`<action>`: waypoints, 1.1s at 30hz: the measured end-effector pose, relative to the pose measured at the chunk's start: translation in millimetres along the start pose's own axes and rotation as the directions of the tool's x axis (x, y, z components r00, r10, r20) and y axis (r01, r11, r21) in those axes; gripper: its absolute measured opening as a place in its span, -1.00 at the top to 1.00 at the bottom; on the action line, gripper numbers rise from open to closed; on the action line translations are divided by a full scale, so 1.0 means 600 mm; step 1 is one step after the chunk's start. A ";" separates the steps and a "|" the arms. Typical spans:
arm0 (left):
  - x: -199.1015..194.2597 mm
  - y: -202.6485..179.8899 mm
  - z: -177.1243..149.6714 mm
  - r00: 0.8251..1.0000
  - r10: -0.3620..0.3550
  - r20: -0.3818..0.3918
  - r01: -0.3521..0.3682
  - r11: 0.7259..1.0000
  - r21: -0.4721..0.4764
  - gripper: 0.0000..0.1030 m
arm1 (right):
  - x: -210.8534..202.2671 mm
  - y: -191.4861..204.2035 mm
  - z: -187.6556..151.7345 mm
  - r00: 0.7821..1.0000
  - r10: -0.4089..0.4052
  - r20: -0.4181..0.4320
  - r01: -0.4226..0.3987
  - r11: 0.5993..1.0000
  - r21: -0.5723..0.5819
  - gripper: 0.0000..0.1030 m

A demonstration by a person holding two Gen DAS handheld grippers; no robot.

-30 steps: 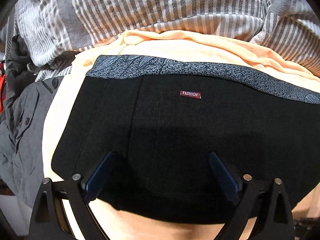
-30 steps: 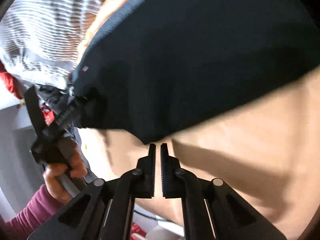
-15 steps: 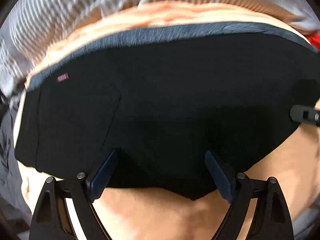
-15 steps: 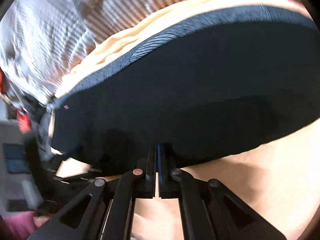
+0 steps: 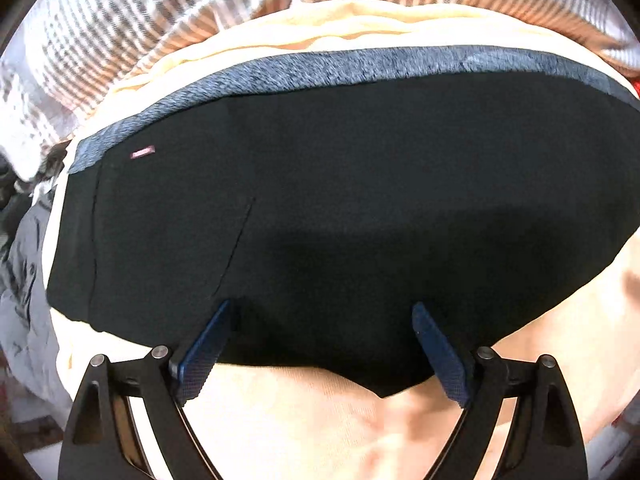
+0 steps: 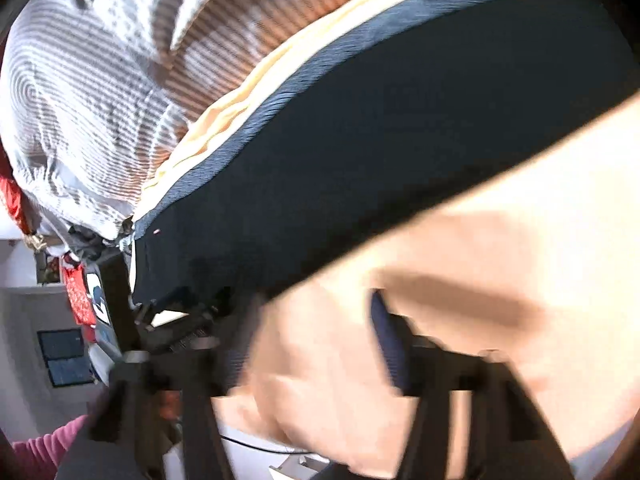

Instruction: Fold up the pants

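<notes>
The black pants (image 5: 340,200) lie folded flat on a peach sheet (image 5: 300,420), with a blue-grey patterned waistband (image 5: 360,68) along the far edge and a small red label (image 5: 143,153) at the far left. My left gripper (image 5: 320,320) is open, its blue pads (image 5: 204,348) resting over the near edge of the pants. In the right wrist view the pants (image 6: 380,140) stretch across the frame. My right gripper (image 6: 312,320) is open and blurred, above the peach sheet (image 6: 500,272) just off the pants' near edge.
A grey-and-white striped blanket (image 5: 160,20) is bunched behind the pants. Grey clothing (image 5: 24,280) lies at the left. The left gripper's body (image 6: 120,300) and a pink-sleeved arm (image 6: 44,444) show at the lower left of the right wrist view.
My right gripper has opened from shut and let go of the pants' edge. My left gripper stayed open and shifted right along the near edge of the pants.
</notes>
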State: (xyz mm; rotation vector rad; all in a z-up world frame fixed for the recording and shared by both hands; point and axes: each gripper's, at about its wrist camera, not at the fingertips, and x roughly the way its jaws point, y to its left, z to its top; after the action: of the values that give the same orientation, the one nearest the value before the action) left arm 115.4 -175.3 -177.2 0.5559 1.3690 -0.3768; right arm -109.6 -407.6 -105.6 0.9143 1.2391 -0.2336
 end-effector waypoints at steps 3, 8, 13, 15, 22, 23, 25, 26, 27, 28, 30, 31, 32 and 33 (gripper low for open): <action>-0.026 -0.017 0.007 1.000 -0.005 0.009 0.005 1.000 -0.018 -0.78 | -0.017 -0.038 -0.013 1.000 -0.017 -0.015 0.018 0.999 0.045 -0.34; -0.066 -0.080 0.022 0.999 -0.028 0.046 0.028 1.000 0.008 -0.78 | -0.047 -0.103 -0.029 0.999 -0.035 -0.010 0.036 0.991 0.127 -0.35; -0.093 -0.159 0.049 0.995 -0.072 0.068 0.069 0.996 0.048 -0.78 | -0.079 -0.147 -0.020 0.999 -0.042 0.014 0.039 0.984 0.171 -0.35; -0.098 -0.201 0.058 0.994 -0.085 0.071 0.082 0.995 0.051 -0.78 | -0.105 -0.170 -0.005 0.997 -0.055 0.058 0.043 0.981 0.187 -0.34; -0.109 -0.298 0.104 0.988 -0.120 0.093 0.117 0.992 0.040 -0.78 | -0.204 -0.272 0.085 0.953 -0.186 0.240 0.108 0.947 0.303 0.44; -0.107 -0.311 0.111 0.988 -0.117 0.096 0.114 0.993 0.039 -0.78 | -0.218 -0.287 0.107 0.940 -0.212 0.268 0.121 0.940 0.318 0.52; -0.097 -0.317 0.127 0.989 -0.108 0.096 0.105 0.994 0.037 -0.78 | -0.235 -0.305 0.145 0.922 -0.234 0.309 0.130 0.938 0.320 0.54; -0.091 -0.328 0.132 0.991 -0.100 0.091 0.097 0.995 0.035 -0.78 | -0.239 -0.310 0.164 0.915 -0.238 0.325 0.135 0.941 0.309 0.54; -0.084 -0.334 0.135 0.992 -0.093 0.083 0.091 0.995 0.032 -0.78 | -0.236 -0.309 0.181 0.910 -0.243 0.335 0.143 0.944 0.296 0.54; -0.078 -0.340 0.137 0.993 -0.088 0.075 0.086 0.996 0.029 -0.78 | -0.236 -0.313 0.195 0.905 -0.249 0.344 0.155 0.948 0.279 0.54; -0.066 -0.346 0.133 0.995 -0.073 0.061 0.071 0.997 0.020 -0.78 | -0.221 -0.326 0.222 0.903 -0.275 0.329 0.203 0.950 0.237 0.54; -0.066 -0.348 0.127 0.996 -0.070 0.062 0.070 0.997 0.014 -0.78 | -0.209 -0.340 0.230 0.906 -0.294 0.305 0.229 0.945 0.233 0.54; -0.063 -0.349 0.127 0.995 -0.072 0.064 0.072 0.997 0.010 -0.78 | -0.206 -0.351 0.232 0.911 -0.288 0.297 0.221 0.946 0.239 0.72; -0.062 -0.348 0.126 0.995 -0.072 0.067 0.072 0.997 0.004 -0.84 | -0.211 -0.370 0.226 0.913 -0.265 0.310 0.182 0.945 0.272 0.84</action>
State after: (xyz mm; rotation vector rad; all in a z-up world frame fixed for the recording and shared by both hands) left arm 53.8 -391.4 -164.4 0.4921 1.3266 -0.4509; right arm -194.0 -684.1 -93.6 0.8879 1.0005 -0.7115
